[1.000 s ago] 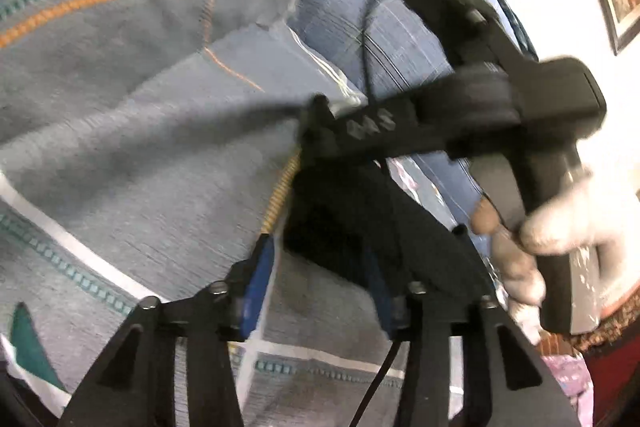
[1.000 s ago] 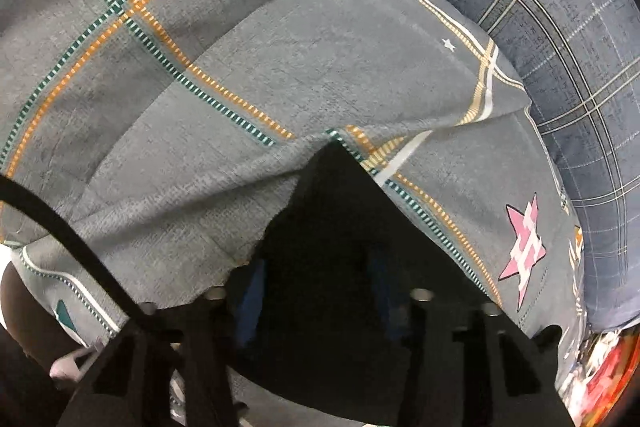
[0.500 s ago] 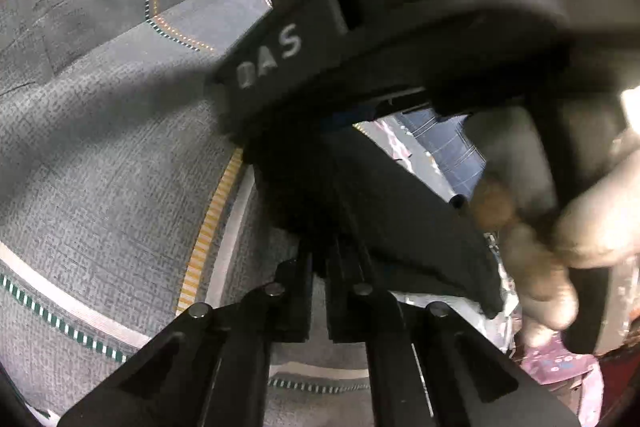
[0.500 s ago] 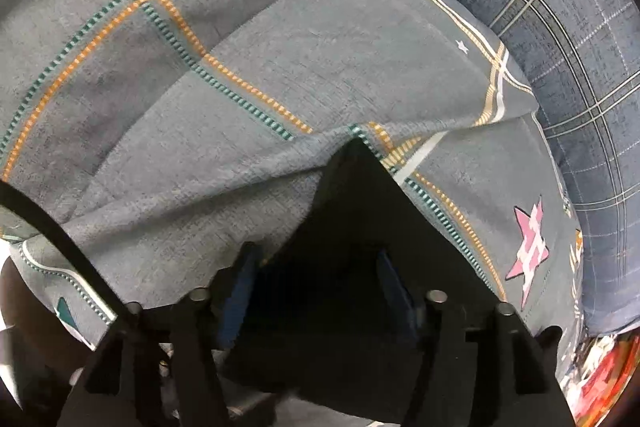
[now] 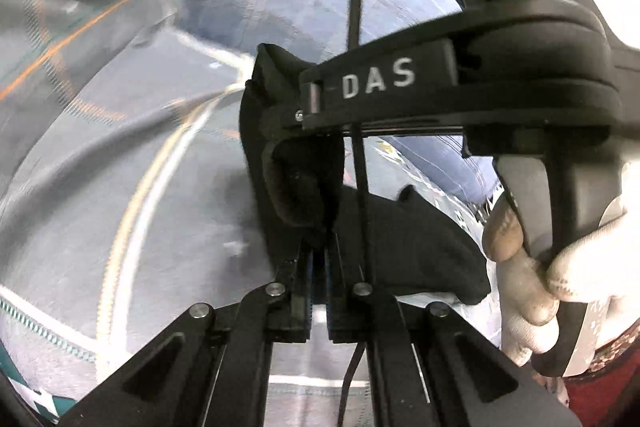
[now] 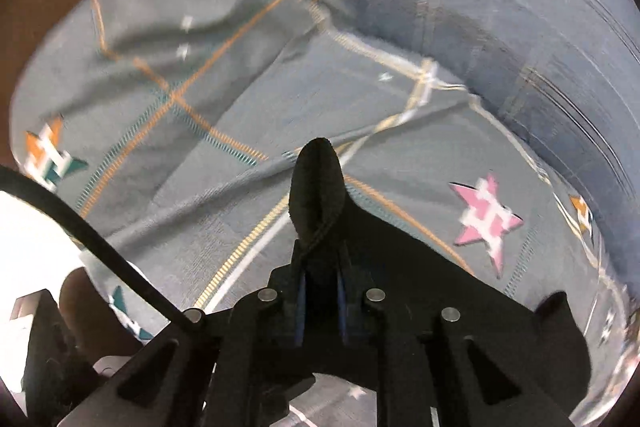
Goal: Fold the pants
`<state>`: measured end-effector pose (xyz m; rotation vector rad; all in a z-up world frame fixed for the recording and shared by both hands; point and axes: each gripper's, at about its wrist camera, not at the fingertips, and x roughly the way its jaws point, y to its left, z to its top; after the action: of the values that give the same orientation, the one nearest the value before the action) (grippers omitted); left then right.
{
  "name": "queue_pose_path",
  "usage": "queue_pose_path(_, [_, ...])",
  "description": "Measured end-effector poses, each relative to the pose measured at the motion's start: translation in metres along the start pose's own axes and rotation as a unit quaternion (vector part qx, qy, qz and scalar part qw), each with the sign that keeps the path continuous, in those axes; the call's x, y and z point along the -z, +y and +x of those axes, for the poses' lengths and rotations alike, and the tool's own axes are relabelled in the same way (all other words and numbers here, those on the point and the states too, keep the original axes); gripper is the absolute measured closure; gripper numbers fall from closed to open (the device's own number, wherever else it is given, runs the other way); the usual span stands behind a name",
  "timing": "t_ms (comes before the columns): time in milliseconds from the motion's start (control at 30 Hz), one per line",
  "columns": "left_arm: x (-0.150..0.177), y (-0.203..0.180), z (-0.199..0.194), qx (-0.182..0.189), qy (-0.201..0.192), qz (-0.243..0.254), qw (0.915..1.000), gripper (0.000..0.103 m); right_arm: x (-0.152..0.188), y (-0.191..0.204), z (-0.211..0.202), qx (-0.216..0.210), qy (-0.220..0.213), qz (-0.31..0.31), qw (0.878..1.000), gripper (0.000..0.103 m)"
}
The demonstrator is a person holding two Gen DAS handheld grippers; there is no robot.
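Black tool (image 5: 318, 247) lettered "DAS", silver screws, black cable, white glove (image 5: 568, 267).

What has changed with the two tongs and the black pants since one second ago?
Both tongs have closed on the black pants: the left tongs shut first, the right tongs have just been closing, and both lifted the cloth, bunching it between the fingers. The patterned bedspread and blue pillow stayed in place.

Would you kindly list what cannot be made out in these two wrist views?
- Left wrist view: the right gripper hides much of the black pants.
- Right wrist view: the pants' lower part is covered by the gripper body.
- Both views: motion blur smears the patterned bedspread.
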<state>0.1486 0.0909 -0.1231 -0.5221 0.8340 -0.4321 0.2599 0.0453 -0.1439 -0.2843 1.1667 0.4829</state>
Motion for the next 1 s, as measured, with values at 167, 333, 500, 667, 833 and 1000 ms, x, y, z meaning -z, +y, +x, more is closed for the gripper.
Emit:
queue_pose_path(167, [0.003,-0.045,0.036,0.003,0.030,0.033,0.9990,0.099,0.036,-0.065,-0.035,-0.034,-0.044,0.075,0.996,0.090])
queue_pose_path(333, [0.013,-0.086,0.091,0.002,0.080,0.067,0.9945,0.099,0.091,-0.150,-0.040,-0.061,-0.068,0.172,0.981,0.090])
queue_pose_path(500, [0.035,-0.114,0.143,-0.032,0.120,0.109,0.9862,0.099,0.145,-0.214,-0.022,-0.087,-0.085,0.252,0.960,0.089])
queue_pose_path(667, [0.047,-0.121,0.133,-0.020,0.151,0.122,0.9807,0.090,0.177,-0.242,-0.009,-0.095,-0.090,0.288,0.949,0.070])
queue_pose_path(833, [0.045,-0.112,0.092,0.003,0.142,0.106,0.9842,0.065,0.198,-0.253,-0.033,-0.085,-0.125,0.291,0.945,0.063])
queue_pose_path(1000, [0.026,-0.081,0.080,-0.045,0.102,0.063,0.9917,0.064,0.202,-0.251,-0.064,-0.114,-0.189,0.295,0.930,0.061])
